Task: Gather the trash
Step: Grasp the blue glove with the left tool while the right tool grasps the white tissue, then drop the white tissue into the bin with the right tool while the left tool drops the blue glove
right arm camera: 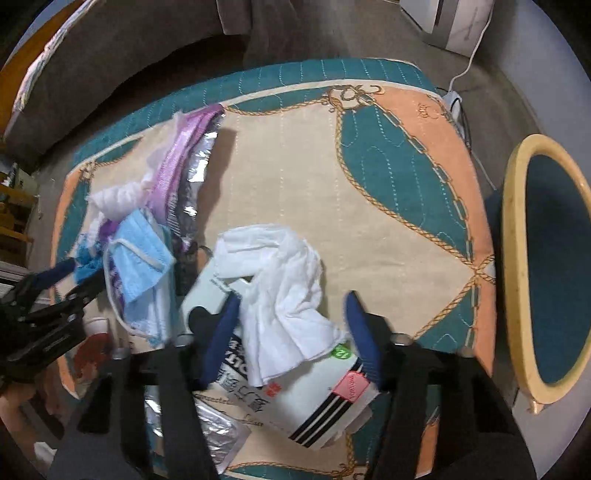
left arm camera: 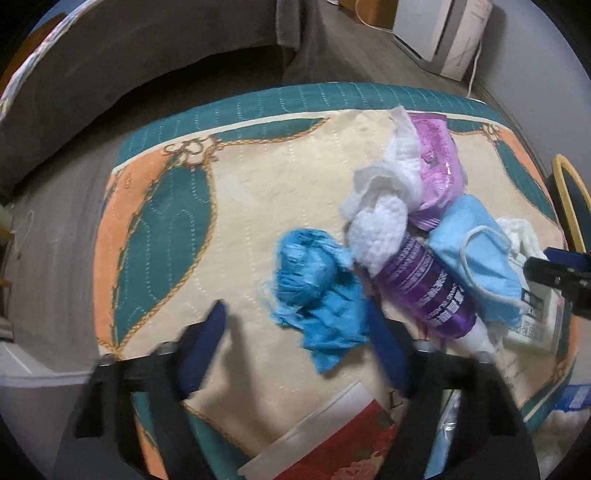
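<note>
Trash lies heaped on a quilted teal, cream and orange table cover (left arm camera: 258, 206). My left gripper (left arm camera: 295, 310) is open and points down, with a crumpled blue wad (left arm camera: 314, 291) between its blue fingers; the left pad stands clear of it. Behind the wad lie a purple bottle (left arm camera: 424, 291), white tissues (left arm camera: 380, 221), a blue face mask (left arm camera: 476, 258) and a pink wrapper (left arm camera: 436, 166). My right gripper (right arm camera: 291, 299) straddles a white tissue (right arm camera: 284, 288) lying on a white carton (right arm camera: 317, 402). Its fingers sit close beside the tissue without visibly squeezing it.
A yellow-rimmed round container with a teal inside (right arm camera: 517, 258) stands right of the table. A red booklet (left arm camera: 343, 443), a silver foil pack (right arm camera: 218, 432) and a paper cup (right arm camera: 96, 328) lie at the near edge. Behind are a grey sofa (left arm camera: 147, 74) and a white appliance (left arm camera: 443, 33).
</note>
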{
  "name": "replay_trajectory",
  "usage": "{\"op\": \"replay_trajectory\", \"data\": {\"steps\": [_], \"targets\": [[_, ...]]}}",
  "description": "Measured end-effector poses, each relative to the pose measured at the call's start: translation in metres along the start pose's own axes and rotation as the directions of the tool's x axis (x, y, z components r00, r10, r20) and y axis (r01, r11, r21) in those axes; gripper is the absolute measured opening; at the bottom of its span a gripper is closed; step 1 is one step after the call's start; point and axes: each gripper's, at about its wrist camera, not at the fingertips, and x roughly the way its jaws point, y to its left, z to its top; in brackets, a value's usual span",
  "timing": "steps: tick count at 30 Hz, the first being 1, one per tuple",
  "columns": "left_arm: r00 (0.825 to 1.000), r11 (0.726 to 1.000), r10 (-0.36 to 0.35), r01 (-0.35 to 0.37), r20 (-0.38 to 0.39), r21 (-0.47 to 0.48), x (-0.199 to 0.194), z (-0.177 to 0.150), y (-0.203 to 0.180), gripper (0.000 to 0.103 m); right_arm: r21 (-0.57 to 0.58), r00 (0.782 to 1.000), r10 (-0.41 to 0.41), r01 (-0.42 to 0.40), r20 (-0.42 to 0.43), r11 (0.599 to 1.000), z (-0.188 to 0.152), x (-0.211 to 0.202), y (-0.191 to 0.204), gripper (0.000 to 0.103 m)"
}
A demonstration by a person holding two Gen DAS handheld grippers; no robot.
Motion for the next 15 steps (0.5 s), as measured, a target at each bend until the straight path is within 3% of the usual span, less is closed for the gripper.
{"op": "replay_trajectory", "data": {"steps": [5, 9, 15], "targets": [[1.000, 0.999, -0.008, 0.008, 0.003, 0.041, 0.001, 0.001, -0.012, 0.042, -0.004, 1.000, 0.028, -0.028, 0.006, 1.000, 0.001, -0.003, 0.005, 0.018], [1.000, 0.999, 0.004, -0.004, 0.015, 0.038, -0.002, 0.004, -0.015, 0.033, -0.013, 1.000, 0.018, -0.018, 0.016, 1.000, 0.003, -0.005, 0.010, 0.012], [0.993, 0.995, 0.082, -0.086, 0.080, 0.050, -0.010, 0.008, -0.010, 0.031, -0.005, 0.996, 0.031, -0.031, 0.081, 1.000, 0.005, -0.035, 0.002, 0.012]]}}
